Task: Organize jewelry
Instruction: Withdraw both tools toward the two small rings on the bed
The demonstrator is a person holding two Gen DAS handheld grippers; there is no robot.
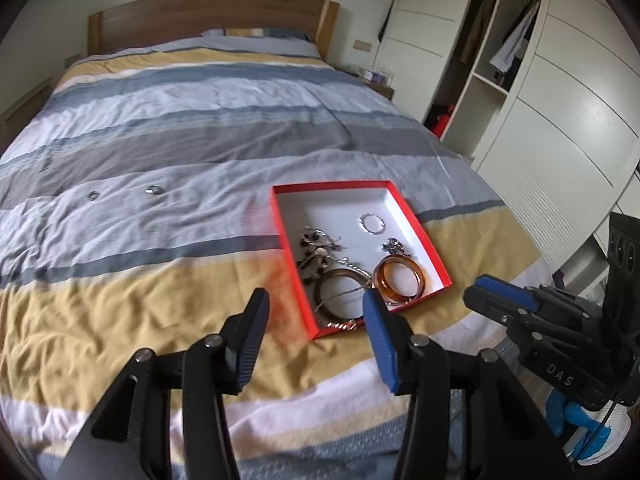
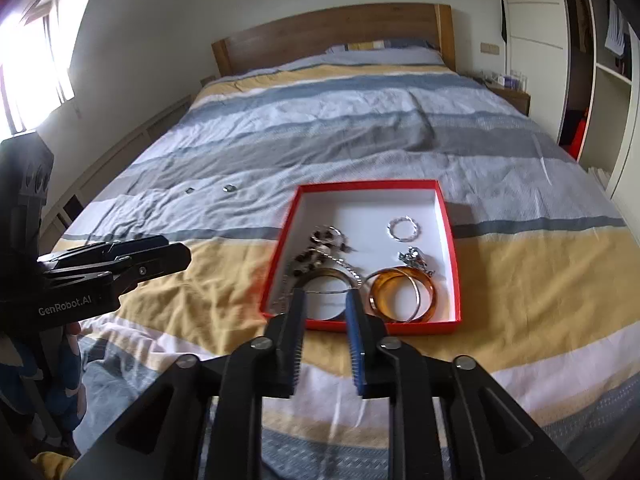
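Observation:
A red box (image 1: 286,256) (image 2: 450,216) with a white inside lies on the striped bed. It holds an amber bangle (image 1: 400,278) (image 2: 402,294), a dark bangle (image 1: 340,292) (image 2: 324,294), a silver ring bracelet (image 1: 372,224) (image 2: 403,229), a beaded piece (image 1: 316,248) (image 2: 320,248) and a chain. Two small rings (image 1: 153,189) (image 1: 93,195) (image 2: 229,188) lie loose on the bed left of the box. My left gripper (image 1: 316,300) is open and empty above the box's near left corner. My right gripper (image 2: 326,300) is open and empty at the box's near edge, and shows in the left wrist view (image 1: 486,286).
The bed has a wooden headboard (image 1: 208,20) and pillows at the far end. A white wardrobe (image 1: 560,100) with open shelves stands to the right. A nightstand (image 2: 508,94) stands by the headboard. A bright window (image 2: 28,68) is at the left.

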